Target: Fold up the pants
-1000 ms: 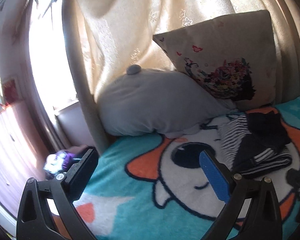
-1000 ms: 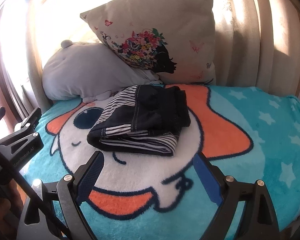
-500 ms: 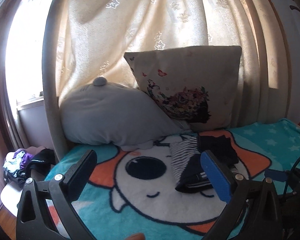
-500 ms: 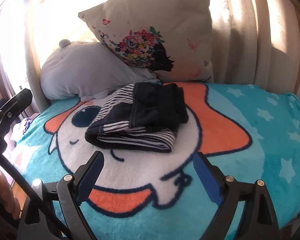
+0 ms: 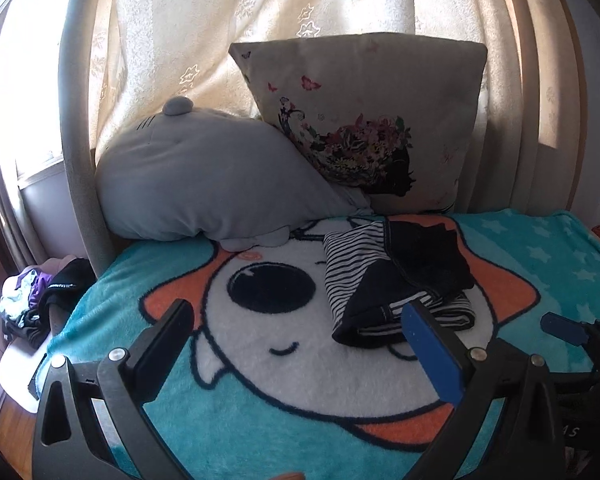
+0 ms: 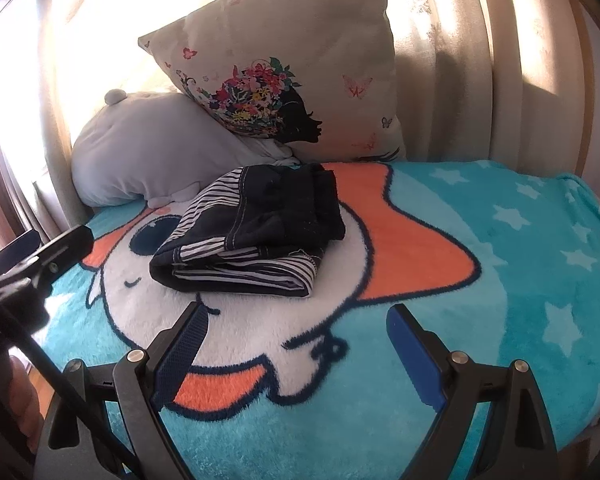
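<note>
- Pants point(image 6: 256, 232) lie folded into a compact dark bundle with striped lining showing (navy outside, white-and-black stripes at the edges), resting on the teal cartoon blanket point(image 6: 500, 320) just ahead of the right gripper point(image 6: 296, 320).
- Right gripper hovers above the blanket with its jaws spread wide and nothing between them; the bundle sits ahead of the gap, slightly toward its left finger.
- Left gripper point(image 5: 296, 328) is likewise spread wide and holds nothing; the pants point(image 5: 396, 280) lie ahead and to its right, their near edge partly hidden behind its blue-padded right finger.
- Beyond the pants, a grey plush pillow point(image 5: 204, 184) and a floral cushion point(image 5: 372, 120) lean against the curtain point(image 5: 260, 12).
- Far left of the left gripper, off the blanket's edge, sits a heap of clothes point(image 5: 32, 300).
</note>
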A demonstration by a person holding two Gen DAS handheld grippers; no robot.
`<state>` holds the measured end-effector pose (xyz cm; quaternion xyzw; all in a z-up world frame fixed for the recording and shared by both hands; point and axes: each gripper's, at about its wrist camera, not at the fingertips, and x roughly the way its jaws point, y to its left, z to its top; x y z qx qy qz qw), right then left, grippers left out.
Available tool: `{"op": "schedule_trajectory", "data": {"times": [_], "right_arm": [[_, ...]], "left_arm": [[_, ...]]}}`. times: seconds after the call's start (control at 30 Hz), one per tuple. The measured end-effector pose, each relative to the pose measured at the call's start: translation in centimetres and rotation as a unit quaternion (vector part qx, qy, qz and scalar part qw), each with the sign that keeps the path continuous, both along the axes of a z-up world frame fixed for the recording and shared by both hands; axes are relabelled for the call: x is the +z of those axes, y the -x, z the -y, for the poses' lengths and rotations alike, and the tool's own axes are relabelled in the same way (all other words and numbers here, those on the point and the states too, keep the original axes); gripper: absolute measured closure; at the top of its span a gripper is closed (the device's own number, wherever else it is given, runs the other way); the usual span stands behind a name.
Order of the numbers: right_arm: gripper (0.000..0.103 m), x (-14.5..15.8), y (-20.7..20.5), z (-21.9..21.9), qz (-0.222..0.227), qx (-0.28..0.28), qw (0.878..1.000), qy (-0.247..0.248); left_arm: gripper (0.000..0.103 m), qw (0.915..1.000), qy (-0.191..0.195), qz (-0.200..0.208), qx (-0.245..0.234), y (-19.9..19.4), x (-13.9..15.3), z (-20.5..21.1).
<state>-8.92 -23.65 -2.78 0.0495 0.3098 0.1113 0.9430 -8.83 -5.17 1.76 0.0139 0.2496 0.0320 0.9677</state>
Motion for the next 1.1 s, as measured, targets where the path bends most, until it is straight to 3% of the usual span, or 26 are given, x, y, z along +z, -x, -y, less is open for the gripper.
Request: {"op": "schedule_trajectory", "data": {"times": [0.23,0.67,0.8,0.97,1.1], "right_arm": [[0.009,-0.3,-0.1,-0.2,-0.007,0.001,1.000,-0.002],[0.009,-0.9,-0.4,-1.9,-0.017,0.019,1.000,0.004],[0.009,-0.7,-0.5,-1.6,-0.014,0.031,0.999,-0.020],[0.008,0.5,0.6,-0.1,0.025,0.061,0.995,-0.073],[0.007,1.2,1.2,0.1,0.047,0.066,0.994,-0.070]], "left_arm": [[0.000,0.9994,0.008,-0.033,0.002,-0.9,-0.9,-0.5],[0.000,0.9983,0.019,-0.056,-0.003,-1.5,-1.9,-1.2],[0.000,0.9989,0.021,-0.042,0.004,-1.1,-1.2,-1.6],[0.000,0.9999,0.009,-0.002,0.009,0.0,-0.1,-1.5],[0.000,0.9996,0.005,0.026,0.003,0.5,0.3,-1.3]]}}
